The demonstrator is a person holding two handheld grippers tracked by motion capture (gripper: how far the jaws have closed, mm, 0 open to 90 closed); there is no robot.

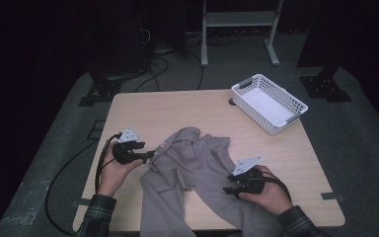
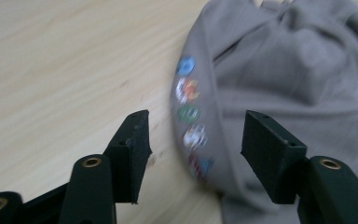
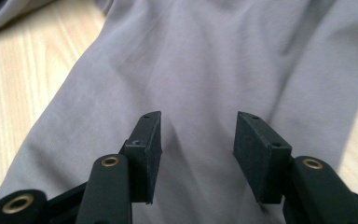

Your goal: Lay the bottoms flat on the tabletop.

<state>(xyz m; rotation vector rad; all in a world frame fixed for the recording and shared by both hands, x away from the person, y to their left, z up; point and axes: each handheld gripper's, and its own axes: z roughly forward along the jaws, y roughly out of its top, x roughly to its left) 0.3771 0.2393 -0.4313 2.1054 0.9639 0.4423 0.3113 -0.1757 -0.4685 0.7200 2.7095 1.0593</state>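
A grey shirt (image 1: 192, 163) lies crumpled on the wooden table (image 1: 177, 108), its lower part hanging over the near edge. My left gripper (image 1: 150, 154) sits at the shirt's left edge. In the left gripper view, my left gripper (image 2: 198, 128) is open, its jaws astride the shirt's (image 2: 284, 70) edge, where a row of coloured round patches (image 2: 189, 112) runs. My right gripper (image 1: 227, 190) rests over the shirt's lower right part. In the right gripper view, my right gripper (image 3: 199, 126) is open above smooth grey shirt cloth (image 3: 214, 60), with nothing pinched.
A white slotted basket (image 1: 269, 103) stands at the table's far right corner. Bare wood lies left of and behind the shirt. Cables trail from the left gripper off the table's left side. A metal stand rises beyond the table.
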